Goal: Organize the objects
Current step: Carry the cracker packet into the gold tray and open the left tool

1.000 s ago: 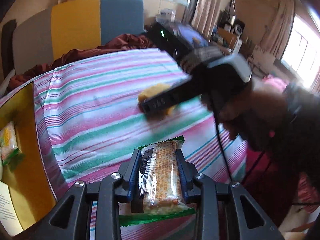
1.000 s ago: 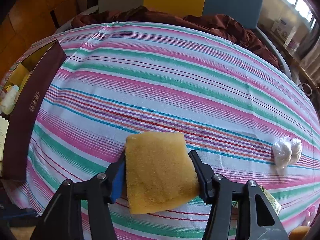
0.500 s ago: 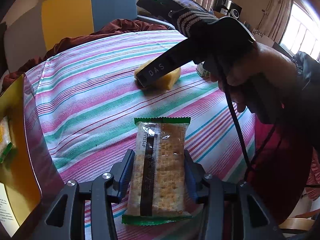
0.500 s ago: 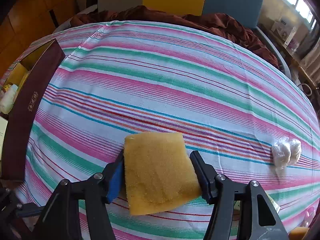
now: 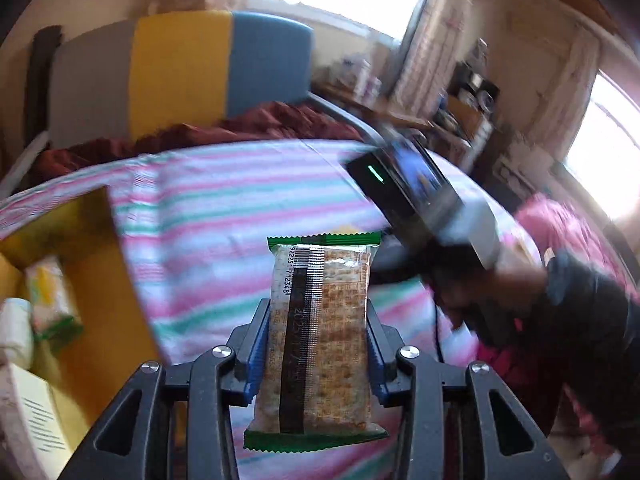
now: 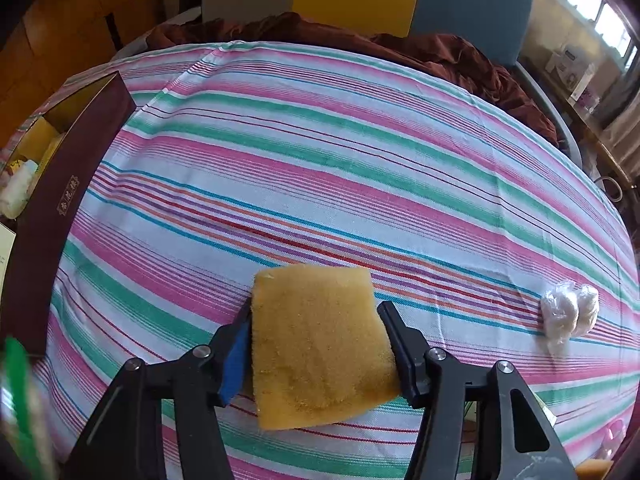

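Covered by a striped cloth (image 6: 320, 152), pink, green and white: the desk. At the cloth's left edge, an open maroon box (image 6: 68, 200) with a yellow inside, small packets (image 5: 52, 300) lying in it. Near the cloth's front edge, a yellow sponge (image 6: 316, 348) pinched by the right gripper (image 6: 316, 354), both pads against its sides, its underside apparently on the cloth. Above the cloth and right of the box, lifted clear, a green-edged cracker packet (image 5: 318, 340) clamped lengthwise in the left gripper (image 5: 316, 344), jaws closing onto its long sides. Far right on the cloth, well apart from the sponge, a small clear bag of white lumps (image 6: 570, 312). Surroundings in the left wrist view blurred.
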Demonstrator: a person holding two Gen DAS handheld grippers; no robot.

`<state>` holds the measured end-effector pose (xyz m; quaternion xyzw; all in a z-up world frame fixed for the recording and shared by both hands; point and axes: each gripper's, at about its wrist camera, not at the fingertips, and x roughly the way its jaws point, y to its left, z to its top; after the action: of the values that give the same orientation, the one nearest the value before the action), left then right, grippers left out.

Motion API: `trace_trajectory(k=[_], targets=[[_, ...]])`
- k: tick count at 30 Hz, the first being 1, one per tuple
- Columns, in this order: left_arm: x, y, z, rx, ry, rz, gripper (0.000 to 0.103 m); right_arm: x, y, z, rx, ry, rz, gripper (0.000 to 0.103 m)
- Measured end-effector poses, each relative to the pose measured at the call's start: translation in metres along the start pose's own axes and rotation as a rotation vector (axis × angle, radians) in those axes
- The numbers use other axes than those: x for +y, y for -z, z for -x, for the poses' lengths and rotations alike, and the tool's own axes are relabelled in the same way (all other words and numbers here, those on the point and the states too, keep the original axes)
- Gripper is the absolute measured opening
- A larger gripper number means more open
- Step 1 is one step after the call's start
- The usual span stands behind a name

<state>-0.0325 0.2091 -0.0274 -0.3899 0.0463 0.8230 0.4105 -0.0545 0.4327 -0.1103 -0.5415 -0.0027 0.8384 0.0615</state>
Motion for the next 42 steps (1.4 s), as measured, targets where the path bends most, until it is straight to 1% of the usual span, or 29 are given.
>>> trace_trajectory(k=[3,6,10,11,13,14,15,18,20,22,26,30,33,36,40,42], targets=[[0.054,-0.024,0.0,-0.016,-0.077,0.155,0.041,0.0,0.0,0.0,0.001,0.0,0.0,0.059],[0.118,-0.034,-0.01,0.009,-0.196,0.332,0.041,0.001,0.0,0.0,0.0,0.004,0.006,0.059],[0.161,-0.029,-0.019,0.027,-0.331,0.45,0.041,0.002,0.0,0.0,0.0,0.006,0.013,0.059],[0.173,-0.028,-0.025,0.042,-0.349,0.492,0.041,0.002,-0.001,0.0,0.0,0.005,0.014,0.059],[0.186,-0.024,-0.033,0.06,-0.345,0.552,0.041,0.002,-0.002,0.0,0.0,0.004,0.015,0.059],[0.192,-0.024,-0.039,0.068,-0.356,0.574,0.041,0.002,-0.002,0.0,-0.001,0.003,0.017,0.059],[0.189,-0.024,-0.04,0.072,-0.357,0.578,0.041,0.002,-0.002,0.0,-0.001,0.003,0.019,0.059],[0.193,-0.026,-0.056,0.093,-0.322,0.607,0.042,0.002,-0.002,-0.001,-0.002,0.0,0.019,0.059],[0.194,-0.026,-0.062,0.107,-0.311,0.63,0.048,0.001,-0.002,-0.001,-0.002,-0.003,0.018,0.06],[0.198,-0.028,-0.065,0.108,-0.325,0.627,0.049,0.001,-0.002,-0.001,-0.003,-0.004,0.017,0.06],[0.189,-0.027,-0.048,0.085,-0.35,0.579,0.049,0.0,-0.003,-0.002,-0.004,-0.003,0.023,0.06],[0.166,-0.018,-0.019,0.042,-0.393,0.507,0.049,0.0,-0.004,-0.003,-0.006,0.002,0.028,0.06],[0.142,-0.009,0.008,-0.013,-0.432,0.426,0.05,0.001,-0.004,-0.002,-0.009,0.007,0.031,0.059],[0.124,0.0,0.029,-0.049,-0.468,0.352,0.05,0.002,-0.004,-0.002,-0.011,0.011,0.032,0.059],[0.103,0.01,0.052,-0.092,-0.52,0.261,0.05,0.005,-0.002,-0.001,-0.015,0.022,0.036,0.059],[0.097,0.015,0.062,-0.107,-0.541,0.237,0.05,0.005,-0.002,-0.001,-0.016,0.026,0.037,0.059]])
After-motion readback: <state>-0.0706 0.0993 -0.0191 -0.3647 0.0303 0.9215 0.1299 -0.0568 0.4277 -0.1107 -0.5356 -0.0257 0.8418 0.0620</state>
